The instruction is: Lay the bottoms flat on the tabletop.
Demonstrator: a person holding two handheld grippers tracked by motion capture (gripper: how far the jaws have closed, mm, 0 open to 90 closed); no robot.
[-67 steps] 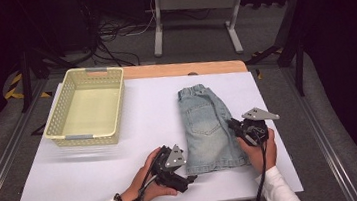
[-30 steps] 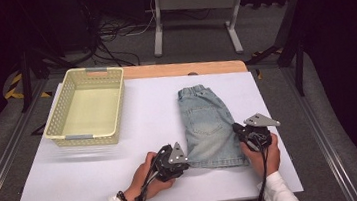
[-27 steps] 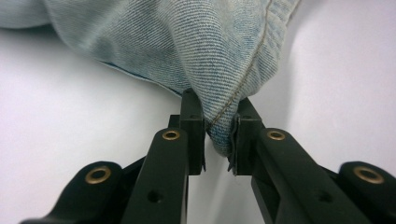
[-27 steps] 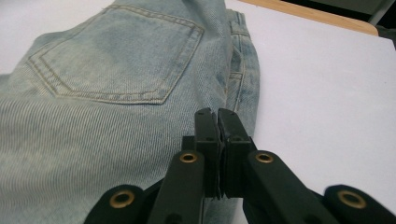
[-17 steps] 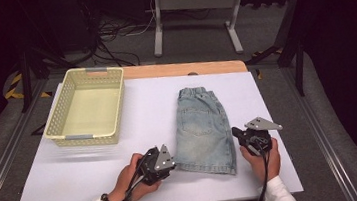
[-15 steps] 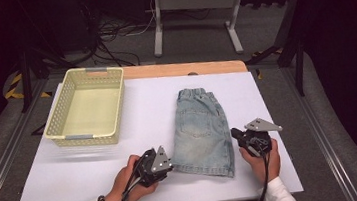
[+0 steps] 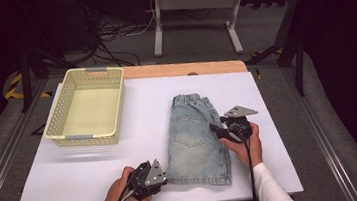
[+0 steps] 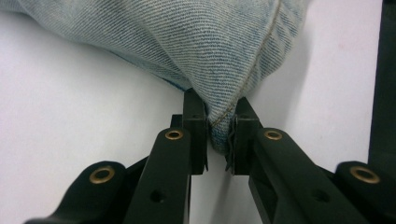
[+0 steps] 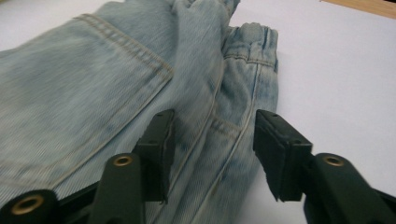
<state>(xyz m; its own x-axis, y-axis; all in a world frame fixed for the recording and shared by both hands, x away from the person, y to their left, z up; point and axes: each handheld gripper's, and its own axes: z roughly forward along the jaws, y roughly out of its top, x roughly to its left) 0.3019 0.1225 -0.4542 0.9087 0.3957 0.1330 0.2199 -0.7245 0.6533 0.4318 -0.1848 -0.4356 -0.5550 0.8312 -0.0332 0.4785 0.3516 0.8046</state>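
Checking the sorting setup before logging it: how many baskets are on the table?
1. The yellow basket sits on the white table at its far left, apart from the denim shorts; nothing in these views hides another.

High view: white surface [image 7: 98, 169] evenly and brightly lit from above; surroundings beyond it fall off to near black; soft, short shadow under the basket [image 7: 87, 109] on its near side; picture slightly soft overall, no glare. Left gripper view: sharp on the denim weave of the shorts [image 8: 210, 51]; black fingers [image 8: 194, 126] crisp; faint grey shadow on the white beside the cloth. Right gripper view: denim smeared by motion blur, worst near the top; fingers [image 9: 280, 149] clearer; white slightly bluish.
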